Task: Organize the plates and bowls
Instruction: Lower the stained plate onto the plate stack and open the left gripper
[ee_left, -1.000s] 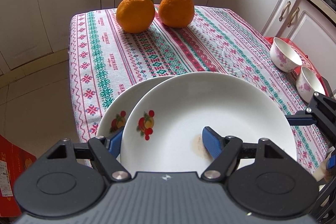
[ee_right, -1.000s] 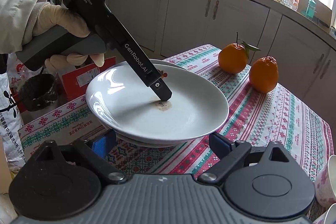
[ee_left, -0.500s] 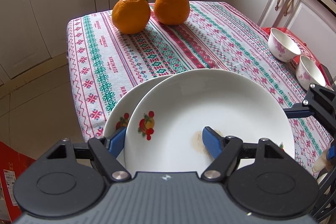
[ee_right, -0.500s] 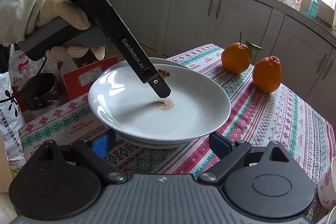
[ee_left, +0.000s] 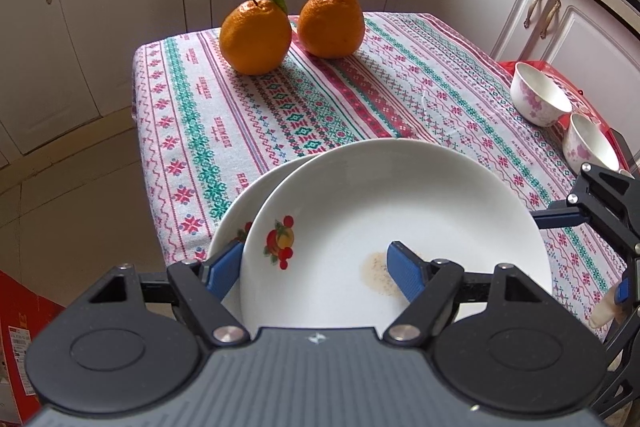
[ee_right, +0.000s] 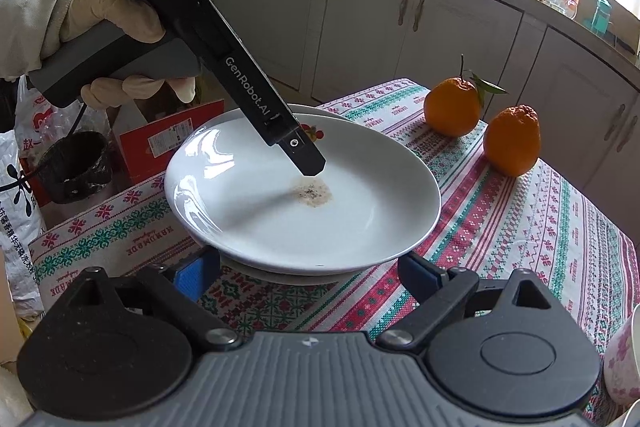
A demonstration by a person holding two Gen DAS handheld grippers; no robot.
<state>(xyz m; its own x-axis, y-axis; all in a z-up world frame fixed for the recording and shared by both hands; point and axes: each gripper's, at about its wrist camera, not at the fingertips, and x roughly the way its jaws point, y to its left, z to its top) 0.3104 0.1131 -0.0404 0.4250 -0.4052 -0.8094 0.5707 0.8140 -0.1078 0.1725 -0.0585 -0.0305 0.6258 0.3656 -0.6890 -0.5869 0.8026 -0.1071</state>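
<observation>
A white plate [ee_left: 380,211] with a brown stain and a fruit print lies on top of a second fruit-print plate [ee_left: 236,215], shifted a little to the right of it. My left gripper [ee_left: 314,271] straddles the top plate's near rim, and its jaws are opening. One finger [ee_left: 222,267] is outside the rim. The other finger [ee_right: 298,147] hangs just above the stain, off the surface. My right gripper [ee_right: 308,277] stands open just short of the plate's [ee_right: 360,211] rim, holding nothing. Two pink-flowered bowls [ee_left: 540,95] [ee_left: 588,147] stand at the table's right side.
Two oranges [ee_left: 256,35] [ee_left: 332,23] sit at the far end of the patterned tablecloth [ee_left: 360,99]. A gloved hand [ee_right: 112,11] holds the left gripper. A red box [ee_right: 172,139] and a black pot [ee_right: 76,167] stand on the floor beside the table. Cabinets surround the table.
The left gripper's inner finger has lifted slightly off the stained spot of the top plate. The plates and the right gripper have kept their places.
</observation>
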